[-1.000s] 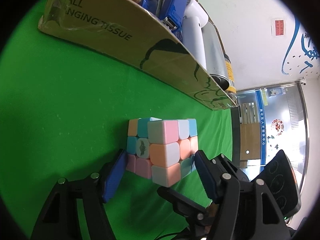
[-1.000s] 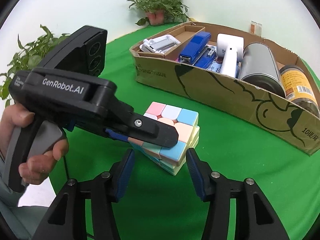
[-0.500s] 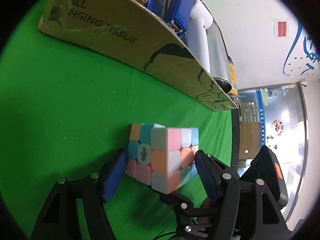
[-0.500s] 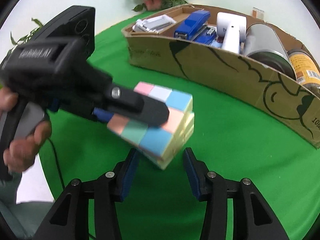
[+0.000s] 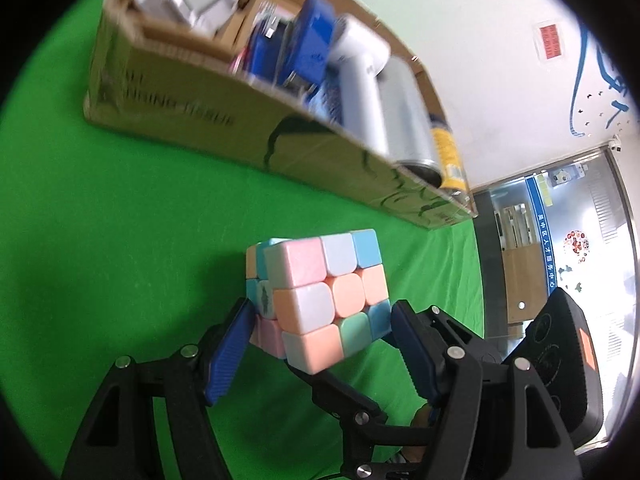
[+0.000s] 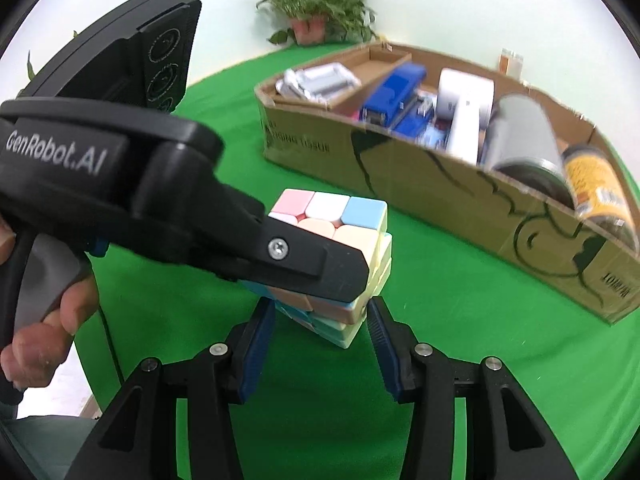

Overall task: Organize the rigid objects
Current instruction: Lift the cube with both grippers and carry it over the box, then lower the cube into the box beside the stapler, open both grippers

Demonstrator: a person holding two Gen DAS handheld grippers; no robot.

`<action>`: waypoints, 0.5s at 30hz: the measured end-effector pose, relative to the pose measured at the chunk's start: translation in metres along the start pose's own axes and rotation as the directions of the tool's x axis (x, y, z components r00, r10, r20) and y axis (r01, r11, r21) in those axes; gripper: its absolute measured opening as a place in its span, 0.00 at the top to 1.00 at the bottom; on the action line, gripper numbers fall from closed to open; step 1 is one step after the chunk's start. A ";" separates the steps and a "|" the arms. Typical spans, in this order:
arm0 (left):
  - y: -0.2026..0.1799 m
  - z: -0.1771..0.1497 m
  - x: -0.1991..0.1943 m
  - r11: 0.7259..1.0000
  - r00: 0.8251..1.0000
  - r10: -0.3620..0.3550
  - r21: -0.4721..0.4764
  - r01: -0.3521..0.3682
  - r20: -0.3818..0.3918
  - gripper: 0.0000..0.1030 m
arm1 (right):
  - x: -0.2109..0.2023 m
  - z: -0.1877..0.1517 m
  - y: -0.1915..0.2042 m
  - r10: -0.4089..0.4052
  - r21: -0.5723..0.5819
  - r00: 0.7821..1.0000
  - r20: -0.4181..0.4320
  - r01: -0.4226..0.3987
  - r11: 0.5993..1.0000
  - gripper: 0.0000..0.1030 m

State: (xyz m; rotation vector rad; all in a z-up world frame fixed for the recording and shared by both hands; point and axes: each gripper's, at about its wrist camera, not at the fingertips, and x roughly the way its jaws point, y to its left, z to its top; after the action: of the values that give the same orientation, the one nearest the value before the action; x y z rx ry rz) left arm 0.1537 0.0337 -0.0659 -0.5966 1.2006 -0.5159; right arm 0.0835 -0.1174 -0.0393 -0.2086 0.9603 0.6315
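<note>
A pastel puzzle cube (image 5: 320,300) with its layers slightly twisted is up off the green cloth (image 5: 120,220), tilted. My left gripper (image 5: 322,310) is shut on it, one blue pad on each side. In the right wrist view, one left gripper finger (image 6: 312,264) lies across the cube (image 6: 348,216). My right gripper (image 6: 320,308) comes from below, and its blue pads sit against the cube's lower layers. One right finger (image 5: 344,392) shows under the cube in the left wrist view. The cardboard box (image 6: 440,184) stands behind, apart from the cube.
The box (image 5: 180,108) holds a white folded item (image 6: 316,80), a blue stapler (image 6: 392,92), a white device (image 6: 464,108), a silver can (image 6: 520,136) and a yellow-labelled jar (image 6: 596,184). A potted plant (image 6: 316,8) stands behind it. A hand (image 6: 48,320) grips the left handle.
The left gripper has lifted and tilted the cube off the cloth. The right pads have drawn closer together around its lower part. The box now shows more from above.
</note>
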 end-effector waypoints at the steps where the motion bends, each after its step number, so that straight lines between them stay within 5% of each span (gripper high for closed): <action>1: -0.004 0.002 -0.006 1.000 1.000 -0.001 0.010 0.001 0.017 0.32 | -0.005 0.002 0.001 -0.006 -0.007 1.000 0.023 0.007 1.000 0.55; 9: -0.035 0.025 -0.040 0.994 0.992 0.009 0.107 -0.022 0.124 0.32 | -0.041 0.027 0.007 -0.056 -0.048 0.981 0.188 0.066 0.997 0.55; 15: -0.048 0.071 -0.052 0.986 0.988 0.017 0.161 -0.043 0.155 0.32 | -0.041 0.069 -0.004 -0.093 -0.044 0.968 0.234 0.106 0.993 0.55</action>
State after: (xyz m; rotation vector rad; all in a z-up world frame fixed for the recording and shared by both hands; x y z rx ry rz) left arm 0.2045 0.0433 0.0206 -0.4676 1.0090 -0.5281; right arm 0.1168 -0.1071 0.0334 -0.2263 0.7033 0.5761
